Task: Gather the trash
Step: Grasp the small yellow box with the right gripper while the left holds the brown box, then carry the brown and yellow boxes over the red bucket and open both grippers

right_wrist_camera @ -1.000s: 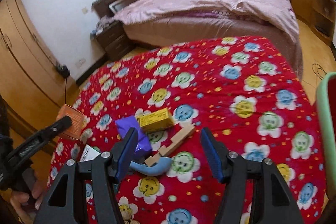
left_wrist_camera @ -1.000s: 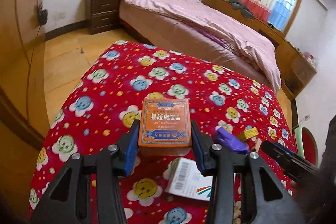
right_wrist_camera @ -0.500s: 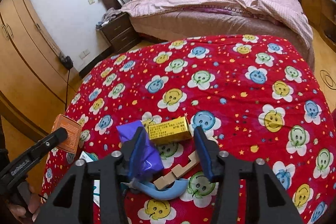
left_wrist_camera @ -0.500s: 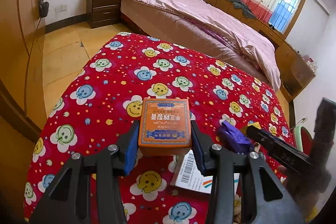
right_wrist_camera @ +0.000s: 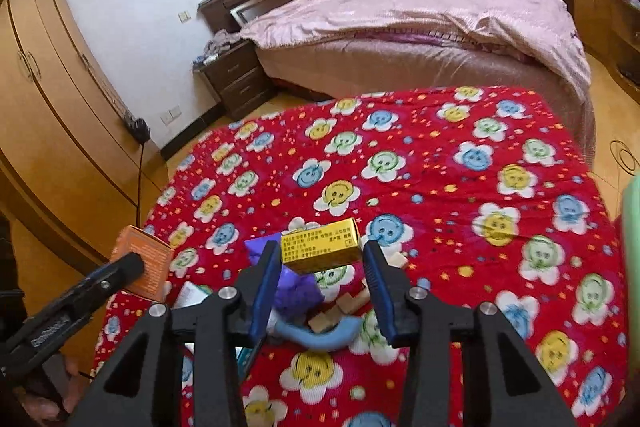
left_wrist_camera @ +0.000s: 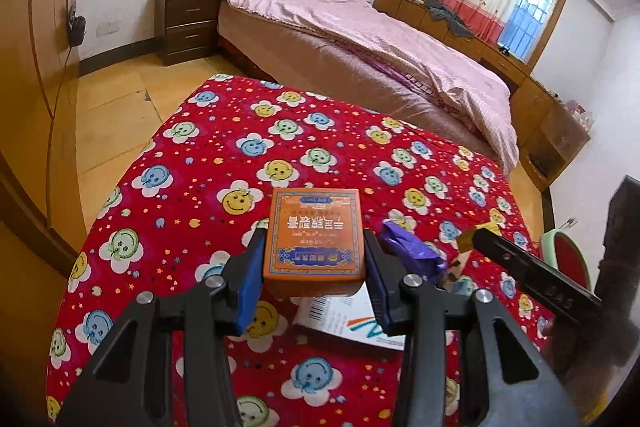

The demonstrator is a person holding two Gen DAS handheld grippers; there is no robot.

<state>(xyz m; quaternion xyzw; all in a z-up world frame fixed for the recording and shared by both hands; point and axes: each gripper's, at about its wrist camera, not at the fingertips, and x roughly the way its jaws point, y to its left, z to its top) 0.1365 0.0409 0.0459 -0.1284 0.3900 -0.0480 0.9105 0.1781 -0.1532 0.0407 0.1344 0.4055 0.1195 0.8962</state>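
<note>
Left wrist view: your left gripper (left_wrist_camera: 314,269) is clamped on the orange box (left_wrist_camera: 316,235), pads on its two long sides, lifted off the red quilt (left_wrist_camera: 192,163) — held flat so it rides steady to wherever the trash goes. Purple wrapper (left_wrist_camera: 412,253) and white card (left_wrist_camera: 352,319) lie on the quilt below. Against the earlier frame, the grip is unchanged and more of the room shows.

Right wrist view: your right gripper (right_wrist_camera: 320,281) has just been closing and now pinches the yellow box (right_wrist_camera: 320,241) by its ends, above the wood pieces (right_wrist_camera: 340,309) and blue strip (right_wrist_camera: 320,333). A second ago those jaws stood wide around the pile, the box lying between them.
</note>
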